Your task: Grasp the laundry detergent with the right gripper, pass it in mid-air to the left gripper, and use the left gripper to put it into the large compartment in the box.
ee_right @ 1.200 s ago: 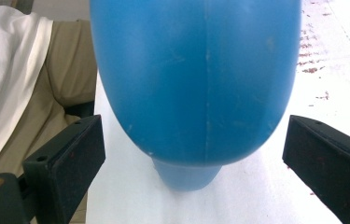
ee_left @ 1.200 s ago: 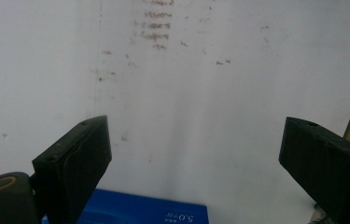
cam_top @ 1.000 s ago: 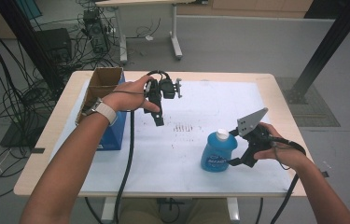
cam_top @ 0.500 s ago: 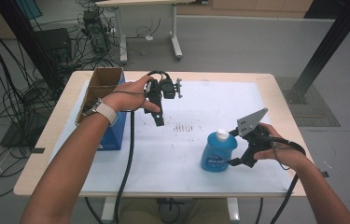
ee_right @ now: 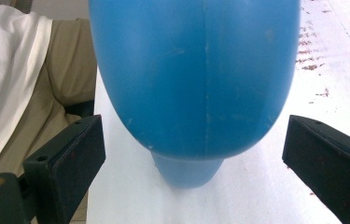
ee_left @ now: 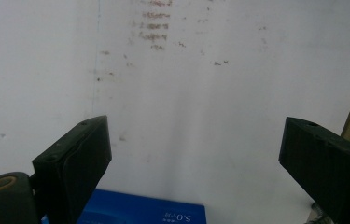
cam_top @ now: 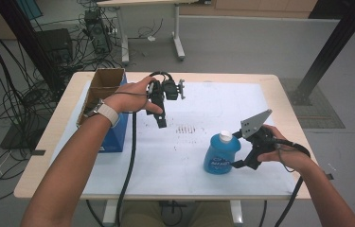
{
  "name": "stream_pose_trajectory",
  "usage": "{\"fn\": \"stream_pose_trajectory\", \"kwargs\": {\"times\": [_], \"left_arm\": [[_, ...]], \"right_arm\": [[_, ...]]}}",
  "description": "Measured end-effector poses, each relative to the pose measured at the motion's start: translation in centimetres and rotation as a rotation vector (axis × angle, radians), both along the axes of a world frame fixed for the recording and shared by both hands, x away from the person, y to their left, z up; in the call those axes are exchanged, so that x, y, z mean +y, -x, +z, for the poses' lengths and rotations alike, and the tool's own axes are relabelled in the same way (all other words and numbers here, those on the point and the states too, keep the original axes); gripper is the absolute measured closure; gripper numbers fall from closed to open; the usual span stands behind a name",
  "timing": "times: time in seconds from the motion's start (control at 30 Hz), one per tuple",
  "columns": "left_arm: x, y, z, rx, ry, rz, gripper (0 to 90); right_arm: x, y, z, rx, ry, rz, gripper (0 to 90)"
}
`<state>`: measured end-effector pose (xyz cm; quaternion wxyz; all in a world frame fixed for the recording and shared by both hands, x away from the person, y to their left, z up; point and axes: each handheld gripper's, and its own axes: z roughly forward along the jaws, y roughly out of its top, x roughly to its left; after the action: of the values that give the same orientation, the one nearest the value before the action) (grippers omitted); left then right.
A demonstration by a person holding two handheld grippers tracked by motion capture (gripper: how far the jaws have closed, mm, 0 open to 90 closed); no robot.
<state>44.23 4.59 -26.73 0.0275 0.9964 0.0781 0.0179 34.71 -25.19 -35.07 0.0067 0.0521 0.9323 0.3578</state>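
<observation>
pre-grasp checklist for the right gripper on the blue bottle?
1. Right gripper jaws open: ok, both stand apart in the right gripper view.
2. Blue bottle between the jaws: ok, roughly centred.
3. Jaws touching the bottle: not ok, gaps on both sides.
4. Bottle upright on the white sheet: ok.
5. White cap closed: cannot tell.
6. Left gripper out of the way: ok, open, near the cardboard box.

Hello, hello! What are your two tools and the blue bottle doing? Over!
Right tool open, jaws either side of blue bottle. Left tool open, held above the table. Bottle upright. Nothing blocking.
</observation>
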Motion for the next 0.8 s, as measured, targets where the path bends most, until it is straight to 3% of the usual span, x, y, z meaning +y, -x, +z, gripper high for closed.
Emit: {"fn": "stream_pose_trajectory", "kwargs": {"times": [0.8], "left_arm": [[0.08,0.03,-0.05,-0.008,0.018,0.004,9.6]], "right_arm": [[0.25,-0.12,-0.03,-0.007,-0.015,0.004,5.8]]}}
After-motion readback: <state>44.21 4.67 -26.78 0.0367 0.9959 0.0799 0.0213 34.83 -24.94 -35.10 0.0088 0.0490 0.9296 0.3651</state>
